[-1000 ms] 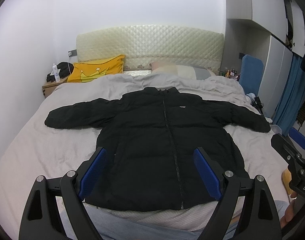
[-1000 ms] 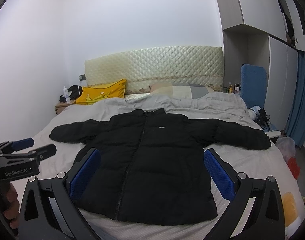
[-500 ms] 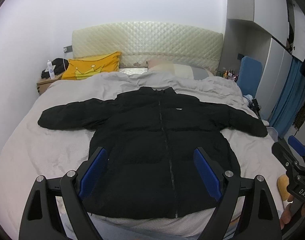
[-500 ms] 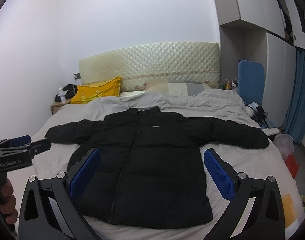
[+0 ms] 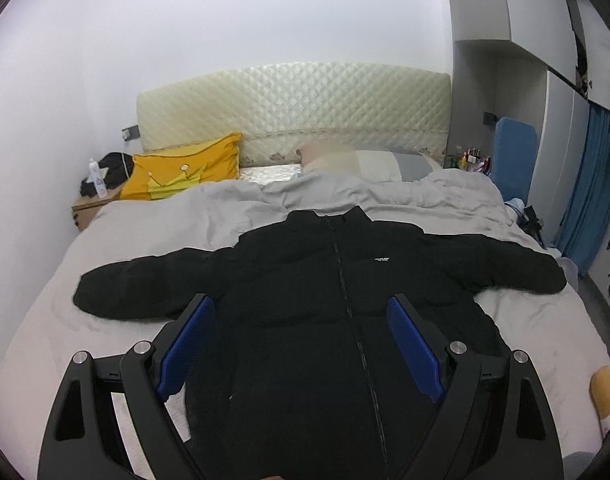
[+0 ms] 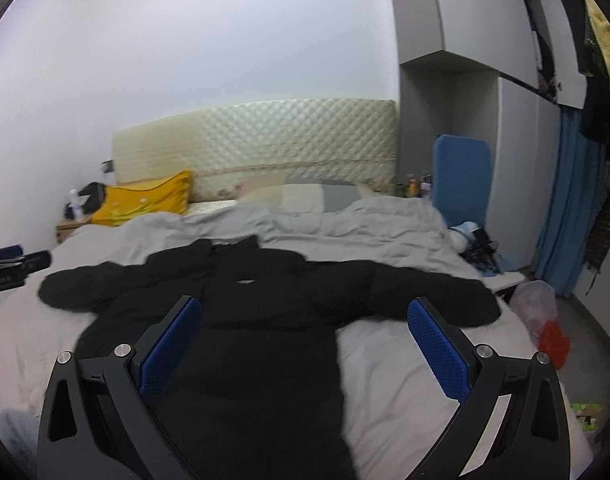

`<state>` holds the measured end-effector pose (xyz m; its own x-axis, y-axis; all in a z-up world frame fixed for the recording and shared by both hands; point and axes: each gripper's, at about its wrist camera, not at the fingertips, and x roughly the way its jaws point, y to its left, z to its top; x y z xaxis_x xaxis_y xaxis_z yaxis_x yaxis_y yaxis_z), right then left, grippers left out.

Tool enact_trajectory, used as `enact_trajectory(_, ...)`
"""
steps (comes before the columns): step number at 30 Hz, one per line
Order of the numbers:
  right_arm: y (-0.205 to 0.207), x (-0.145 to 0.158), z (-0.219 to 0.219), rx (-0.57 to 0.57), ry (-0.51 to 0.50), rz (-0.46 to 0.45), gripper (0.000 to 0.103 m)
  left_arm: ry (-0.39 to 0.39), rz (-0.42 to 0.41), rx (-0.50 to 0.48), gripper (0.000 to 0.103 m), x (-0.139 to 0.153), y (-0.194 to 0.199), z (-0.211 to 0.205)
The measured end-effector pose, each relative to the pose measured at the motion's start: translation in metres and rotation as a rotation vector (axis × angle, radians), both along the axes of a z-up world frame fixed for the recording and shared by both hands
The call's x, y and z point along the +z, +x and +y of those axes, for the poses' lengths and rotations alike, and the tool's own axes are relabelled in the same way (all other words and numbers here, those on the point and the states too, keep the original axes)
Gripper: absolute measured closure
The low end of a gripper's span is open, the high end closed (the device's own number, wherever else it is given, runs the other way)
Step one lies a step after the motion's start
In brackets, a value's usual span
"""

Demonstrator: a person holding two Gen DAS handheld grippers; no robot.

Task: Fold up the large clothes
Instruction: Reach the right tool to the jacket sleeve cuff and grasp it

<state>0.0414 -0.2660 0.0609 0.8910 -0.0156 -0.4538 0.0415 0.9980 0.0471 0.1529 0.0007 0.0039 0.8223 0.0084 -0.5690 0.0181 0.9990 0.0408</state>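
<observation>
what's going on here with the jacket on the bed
A person holding a two-finger gripper in each hand is about to fold a black puffer jacket. It lies front up and zipped on the bed, both sleeves spread out to the sides, collar toward the headboard. The left gripper and the right gripper are both open above the jacket's lower half, and neither is gripping fabric. No fold has been made yet.
</observation>
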Motion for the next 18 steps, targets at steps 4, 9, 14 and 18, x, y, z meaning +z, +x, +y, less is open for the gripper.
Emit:
enact_trajectory(4,0.026,-0.01,-0.035,-0.023,0.035,0.006,0.0,-0.063,-0.006,-0.027,0.014,-0.028,0.02,0.009)
enact_trajectory(9,0.075,-0.037,-0.097,-0.088,0.093,0.055,0.0,-0.121,0.016,-0.05,0.014,-0.066,0.036,0.014)
enact_trajectory(14,0.115,-0.078,-0.155,-0.146,0.158,0.074,0.0,-0.121,0.031,-0.038,0.014,-0.097,0.05,0.017)
enact_trajectory(18,0.146,-0.123,-0.205,-0.222,0.232,0.098,0.0,-0.192,0.074,-0.042,0.014,-0.12,0.059,0.02)
